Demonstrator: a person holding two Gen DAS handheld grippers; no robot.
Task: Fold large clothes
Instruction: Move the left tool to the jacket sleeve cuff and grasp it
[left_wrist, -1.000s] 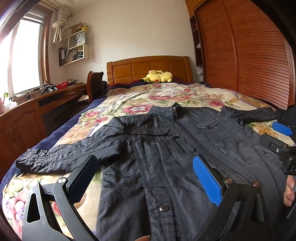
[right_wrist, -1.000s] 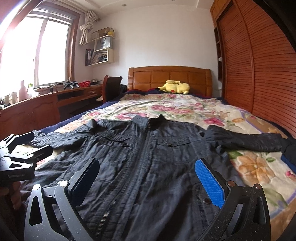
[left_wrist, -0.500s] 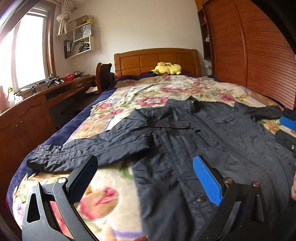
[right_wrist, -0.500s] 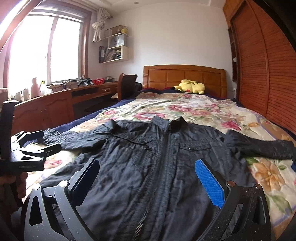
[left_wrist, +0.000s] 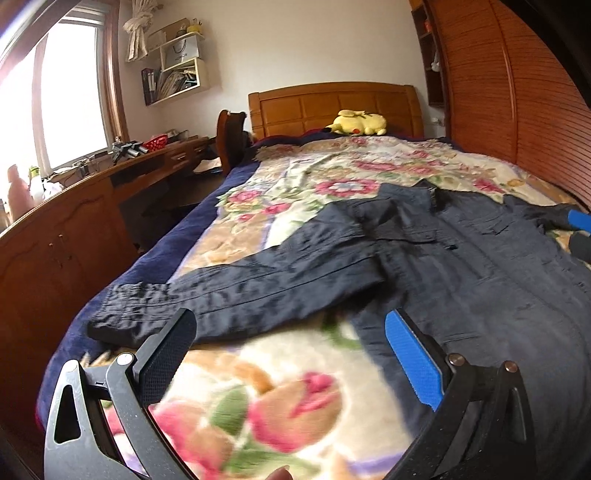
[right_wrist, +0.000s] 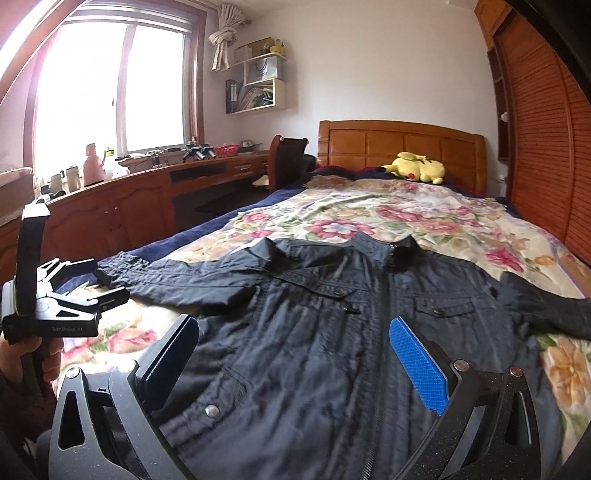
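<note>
A dark navy jacket (right_wrist: 332, 332) lies spread front up on the floral bedspread, collar toward the headboard, both sleeves stretched out sideways. In the left wrist view the jacket (left_wrist: 461, 266) fills the right side and its left sleeve (left_wrist: 229, 295) runs to the bed's left edge. My left gripper (left_wrist: 291, 354) is open and empty, above the bedspread just below that sleeve; it also shows in the right wrist view (right_wrist: 85, 280). My right gripper (right_wrist: 291, 354) is open and empty, low over the jacket's lower front.
A yellow plush toy (right_wrist: 417, 168) lies by the wooden headboard (right_wrist: 399, 147). A wooden desk (right_wrist: 147, 192) with bottles and a chair (right_wrist: 286, 158) run along the left under the window. A slatted wooden wardrobe (right_wrist: 546, 129) stands at the right.
Both grippers have swung left. The left one now points at the left sleeve and bedspread instead of the jacket's body. Both stay open.
</note>
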